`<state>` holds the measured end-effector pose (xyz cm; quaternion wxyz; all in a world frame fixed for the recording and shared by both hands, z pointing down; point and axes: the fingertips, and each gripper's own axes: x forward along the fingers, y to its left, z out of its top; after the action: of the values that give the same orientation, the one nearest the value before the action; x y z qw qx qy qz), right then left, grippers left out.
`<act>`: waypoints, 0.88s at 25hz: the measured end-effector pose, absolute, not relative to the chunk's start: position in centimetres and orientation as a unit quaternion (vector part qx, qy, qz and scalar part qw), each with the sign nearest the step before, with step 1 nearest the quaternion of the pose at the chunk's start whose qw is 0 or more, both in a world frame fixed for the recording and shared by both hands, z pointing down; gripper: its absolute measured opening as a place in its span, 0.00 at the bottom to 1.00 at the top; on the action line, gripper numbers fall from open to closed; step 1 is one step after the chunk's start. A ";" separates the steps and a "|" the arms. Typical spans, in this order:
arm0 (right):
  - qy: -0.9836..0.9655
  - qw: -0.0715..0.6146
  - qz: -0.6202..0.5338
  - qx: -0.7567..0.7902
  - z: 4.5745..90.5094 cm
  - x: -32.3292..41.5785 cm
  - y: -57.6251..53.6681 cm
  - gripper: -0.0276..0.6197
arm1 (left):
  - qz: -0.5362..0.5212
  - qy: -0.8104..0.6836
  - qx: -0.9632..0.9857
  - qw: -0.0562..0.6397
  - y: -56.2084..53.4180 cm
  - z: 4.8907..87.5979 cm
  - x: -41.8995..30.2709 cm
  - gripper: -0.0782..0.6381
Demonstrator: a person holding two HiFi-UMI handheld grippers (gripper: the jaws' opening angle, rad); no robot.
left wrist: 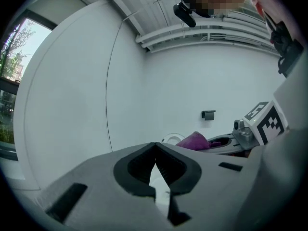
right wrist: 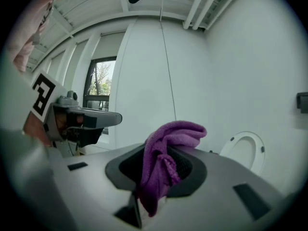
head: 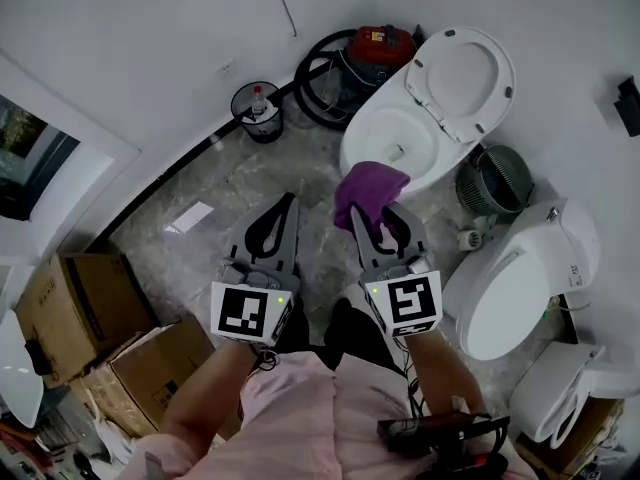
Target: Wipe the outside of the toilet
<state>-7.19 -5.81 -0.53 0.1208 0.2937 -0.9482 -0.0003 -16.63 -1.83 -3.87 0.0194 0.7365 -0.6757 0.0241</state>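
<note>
The toilet stands lid up by the wall, with open floor on its left and a second toilet crowding its right. The right gripper is clamped on the purple cloth, just at the bowl's front rim. The left gripper sits alongside, jaws closed on nothing.

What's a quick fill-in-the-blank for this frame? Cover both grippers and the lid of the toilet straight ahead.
The right gripper is shut on a ____ cloth.
The left gripper is shut and holds ____.
The lid of the toilet ahead of the cloth is ____, not down.
Missing words: purple; nothing; up.
</note>
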 end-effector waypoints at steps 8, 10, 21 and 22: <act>-0.947 0.145 0.035 0.284 14.3 -12.4 -9.4 0.20 | 0.030 -0.671 0.739 0.050 -6.0 8.8 -20.4 0.12; -0.948 0.146 0.037 0.280 18.0 -13.5 -10.3 0.20 | 0.028 -0.670 0.739 0.056 -6.8 11.7 -21.0 0.12; -0.943 0.162 -0.003 0.292 38.3 -19.6 -16.2 0.20 | -0.004 -0.640 0.768 0.042 -9.5 27.2 -23.1 0.12; -0.939 0.163 -0.005 0.303 39.9 -20.0 -17.3 0.20 | -0.011 -0.638 0.769 0.039 -9.7 28.4 -23.3 0.12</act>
<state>-20.01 -17.27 39.91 0.1631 0.3027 -0.9390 -0.0055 -23.31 -9.75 28.37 0.0387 0.7689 -0.6381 -0.0109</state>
